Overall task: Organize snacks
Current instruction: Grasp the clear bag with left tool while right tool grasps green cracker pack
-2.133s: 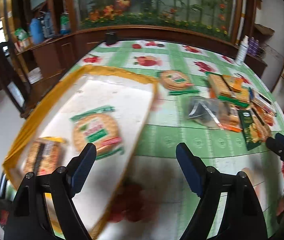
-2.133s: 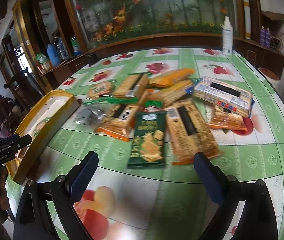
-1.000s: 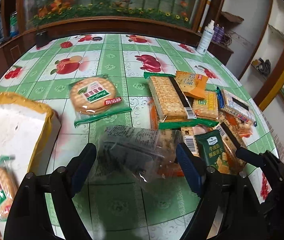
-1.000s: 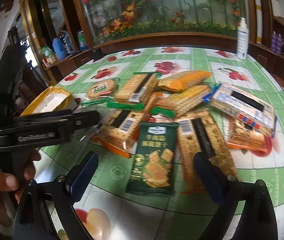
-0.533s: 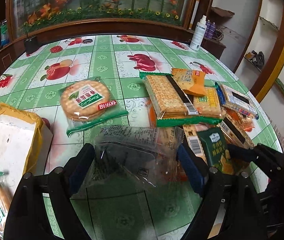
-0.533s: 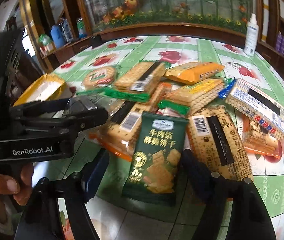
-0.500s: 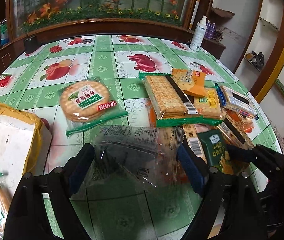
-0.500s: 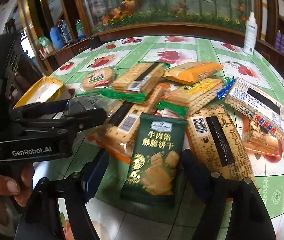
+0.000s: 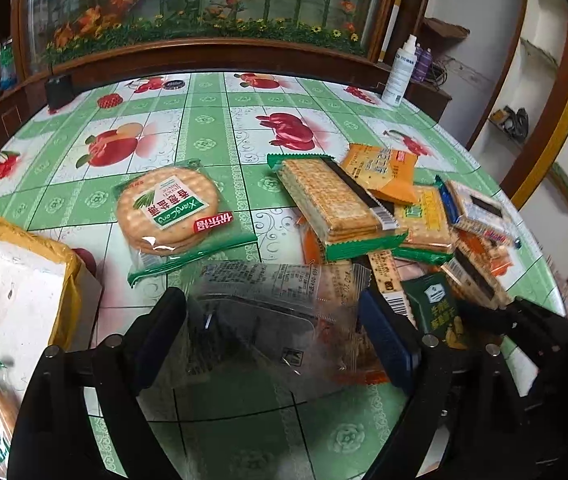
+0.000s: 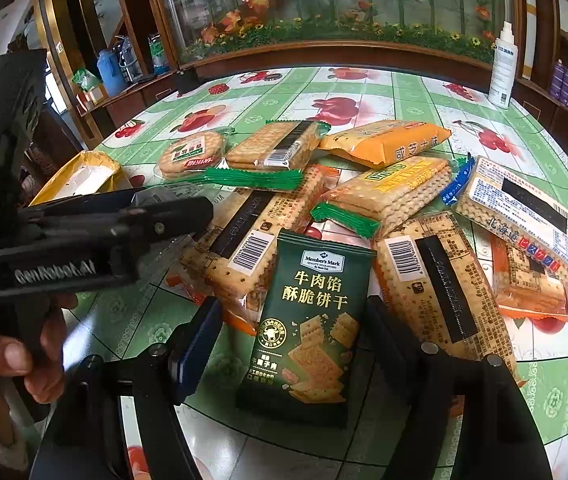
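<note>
Two grippers straddle separate packets on the bench, readying single picks. The left gripper, fingers just widening, brackets a clear packet without visibly pressing it. The right gripper, fingers recently narrowed, flanks the green biscuit packet; I cannot tell if it grips.

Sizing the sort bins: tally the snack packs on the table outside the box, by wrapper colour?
Green-trimmed cracker packs: 3
Orange-trimmed cracker packs: 3
Solid orange pack: 1
Dark green pack: 1
Blue-and-white pack: 1
Clear pack: 1
Total visible: 10
</note>
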A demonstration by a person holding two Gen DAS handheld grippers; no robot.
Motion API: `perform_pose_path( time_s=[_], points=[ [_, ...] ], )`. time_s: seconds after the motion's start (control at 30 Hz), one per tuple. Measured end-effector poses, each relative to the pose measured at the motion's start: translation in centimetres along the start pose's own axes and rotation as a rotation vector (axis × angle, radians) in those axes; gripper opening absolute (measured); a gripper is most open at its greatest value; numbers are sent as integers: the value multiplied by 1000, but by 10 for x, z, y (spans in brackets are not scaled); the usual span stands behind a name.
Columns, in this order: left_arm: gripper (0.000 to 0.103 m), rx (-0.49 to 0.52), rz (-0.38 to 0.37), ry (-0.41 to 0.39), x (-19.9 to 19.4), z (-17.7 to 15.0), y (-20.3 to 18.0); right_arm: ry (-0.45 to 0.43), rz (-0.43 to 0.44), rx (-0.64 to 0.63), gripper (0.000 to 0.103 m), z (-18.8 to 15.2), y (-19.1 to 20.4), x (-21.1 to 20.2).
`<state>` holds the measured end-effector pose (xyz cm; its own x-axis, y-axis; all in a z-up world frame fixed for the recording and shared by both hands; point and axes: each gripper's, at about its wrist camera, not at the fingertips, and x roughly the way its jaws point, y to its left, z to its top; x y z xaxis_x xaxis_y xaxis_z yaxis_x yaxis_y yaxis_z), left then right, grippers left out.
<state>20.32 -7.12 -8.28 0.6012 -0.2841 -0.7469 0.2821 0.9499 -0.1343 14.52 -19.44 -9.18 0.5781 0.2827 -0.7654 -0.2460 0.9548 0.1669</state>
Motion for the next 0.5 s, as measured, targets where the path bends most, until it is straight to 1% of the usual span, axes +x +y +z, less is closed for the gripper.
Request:
perform_pose_path(
  time_s=[0.07,0.1,0.17,0.23,0.33,0.37,0.4,0.5],
  points=[
    [91,19,32,-5,3,-1,-3,1,-3,-2,74,0,-1,0],
    [91,10,26,-4,3,-1,-1,1,-7,-3,73,0,-1,0],
    [87,-27,7,-3,2,-1,7,-1,-7,-2,72,0,-1,-1],
    [77,-51,-4,-8,-2,-2,11,-5,-6,5,68,0,-3,-2],
    [71,-72,6,-4,-8,-5,13,-9,-5,1,58,-2,-3,-4],
    [70,-80,1,-2,-10,-6,13,-10,-2,-4,47,-3,-2,-4],
    [68,-89,-9,-1,-12,-8,13,-10,1,-8,47,-3,-2,-4],
    [66,-93,-19,-13,-23,-14,8,-9,-7,-21,46,-5,0,-6]
  ],
)
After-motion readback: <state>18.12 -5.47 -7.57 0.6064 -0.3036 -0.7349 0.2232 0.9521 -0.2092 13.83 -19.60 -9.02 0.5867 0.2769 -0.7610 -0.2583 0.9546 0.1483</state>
